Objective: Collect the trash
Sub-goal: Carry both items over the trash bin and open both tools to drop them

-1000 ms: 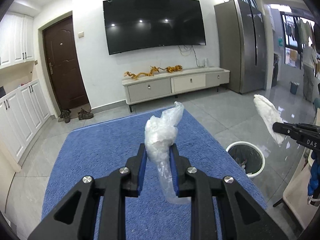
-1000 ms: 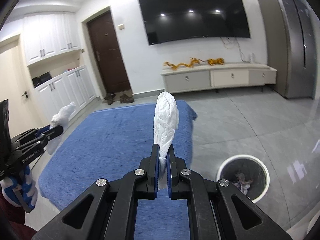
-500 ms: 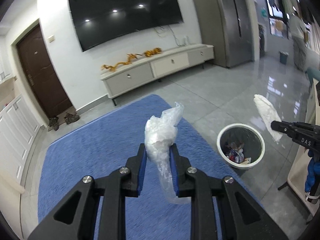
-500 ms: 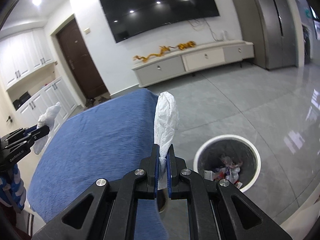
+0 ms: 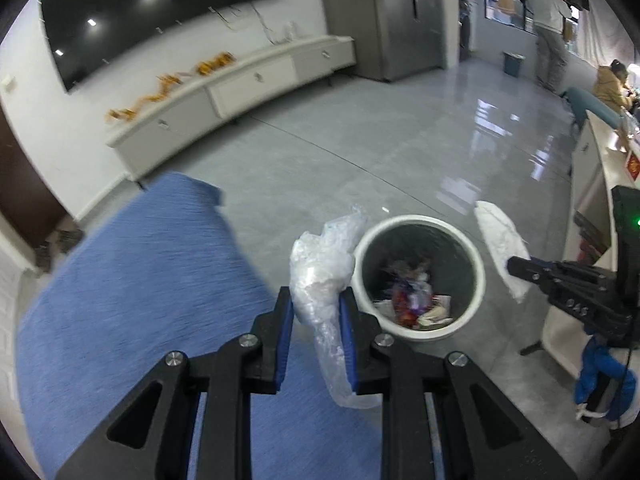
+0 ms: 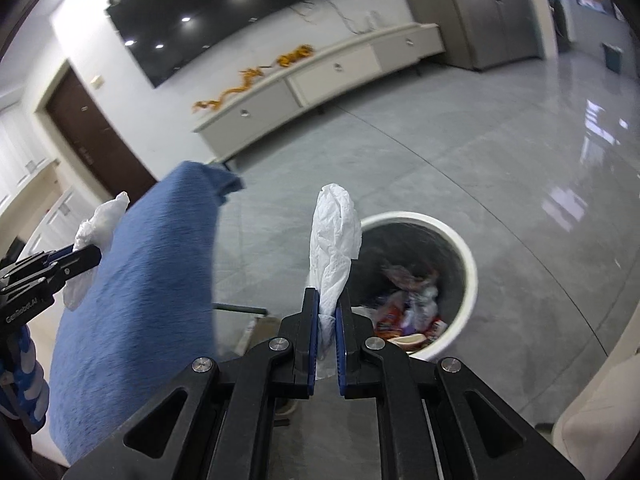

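My left gripper [image 5: 317, 300] is shut on a crumpled clear plastic bag [image 5: 320, 264], which stands up between the blue pads. Just right of it, on the grey floor, is a white round trash bin [image 5: 420, 222] with several wrappers inside. My right gripper [image 6: 327, 300] is shut on a white crumpled tissue [image 6: 334, 240], left of the bin's rim [image 6: 468, 264]. Each view shows the other hand: the right gripper [image 5: 516, 268] with its tissue [image 5: 500, 240] beyond the bin, and the left gripper [image 6: 86, 256] with the plastic [image 6: 100, 220] at the far left.
A blue cloth-covered surface [image 5: 140, 300] fills the left and reaches close to the bin. A long TV cabinet [image 5: 240, 84] and a tall fridge [image 5: 400, 12] line the far wall. Cream furniture [image 5: 592, 184] stands at the right. One person stands [image 5: 552, 20] and another sits [image 5: 610, 84] far back.
Both grippers have tipped downward and come toward the bin, which now looks large and close in front of them. Each still holds its piece of trash as before.
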`<state>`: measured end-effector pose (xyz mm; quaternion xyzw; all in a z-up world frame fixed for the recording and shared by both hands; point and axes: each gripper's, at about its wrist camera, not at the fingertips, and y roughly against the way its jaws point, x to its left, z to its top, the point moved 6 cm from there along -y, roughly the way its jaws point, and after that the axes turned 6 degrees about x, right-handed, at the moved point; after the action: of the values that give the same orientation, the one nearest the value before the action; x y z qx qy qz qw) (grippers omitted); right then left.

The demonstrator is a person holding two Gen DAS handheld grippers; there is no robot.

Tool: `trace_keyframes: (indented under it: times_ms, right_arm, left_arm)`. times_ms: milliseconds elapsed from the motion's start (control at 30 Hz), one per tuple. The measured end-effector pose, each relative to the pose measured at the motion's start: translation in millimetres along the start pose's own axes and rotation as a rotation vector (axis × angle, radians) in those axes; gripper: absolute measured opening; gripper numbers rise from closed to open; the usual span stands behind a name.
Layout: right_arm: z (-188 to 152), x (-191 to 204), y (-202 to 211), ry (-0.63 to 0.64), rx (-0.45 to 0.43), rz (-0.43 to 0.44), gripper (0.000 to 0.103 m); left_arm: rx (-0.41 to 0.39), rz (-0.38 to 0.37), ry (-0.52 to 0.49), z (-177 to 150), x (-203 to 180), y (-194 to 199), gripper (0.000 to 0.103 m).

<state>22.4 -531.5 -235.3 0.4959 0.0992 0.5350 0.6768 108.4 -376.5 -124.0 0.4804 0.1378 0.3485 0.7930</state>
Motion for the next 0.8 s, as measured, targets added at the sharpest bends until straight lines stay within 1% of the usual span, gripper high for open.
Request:
trace_keyframes:
  times_ms: [100,300,400,467,500,533,567,600,633,667,733,800]
  right_arm:
    - [7,-18,-15,-0.025,0.018,-0.040,0.010]
    - [27,-28,-38,-0.010,0.038,-0.089,0.010]
    - [38,-31,-51,0.000,0.052,-0.105,0.011]
    - [46,-32,-60,0.010,0.062,-0.124,0.011]
    - [49,-33,-62,0.013,0.066,-0.132,0.013]
    - [52,-33,-66,0.019,0.070,-0.139,0.022]
    - [55,-34,-69,0.022,0.073,-0.150,0.028]
    - [58,-35,-72,0.026,0.076,-0.165,0.039]
    - [58,-35,-73,0.029,0.076,-0.175,0.044]
    - [59,-36,-75,0.032,0.079,-0.187,0.044]
    - [60,-40,-78,0.028,0.088,-0.208,0.045]
    - [59,-40,-75,0.019,0.087,-0.210,0.045]
  left_arm:
    - [0.038,-0.095,0.011,18,-18,-26,0.021]
    - [0.078,-0.220,0.036,46,-40,-64,0.022]
    - [0.083,-0.271,0.056,59,-48,-80,0.023]
    - [0.088,-0.317,0.074,67,-53,-89,0.024]
    - [0.092,-0.343,0.084,70,-55,-94,0.028]
    - [0.096,-0.359,0.091,73,-58,-98,0.031]
    - [0.096,-0.371,0.102,75,-59,-102,0.042]
    - [0.093,-0.376,0.108,78,-59,-104,0.053]
    - [0.087,-0.382,0.116,79,-59,-105,0.057]
    - [0.081,-0.389,0.123,80,-58,-105,0.059]
    - [0.080,-0.395,0.132,79,-57,-103,0.059]
    - [0.067,-0.379,0.131,76,-52,-97,0.059]
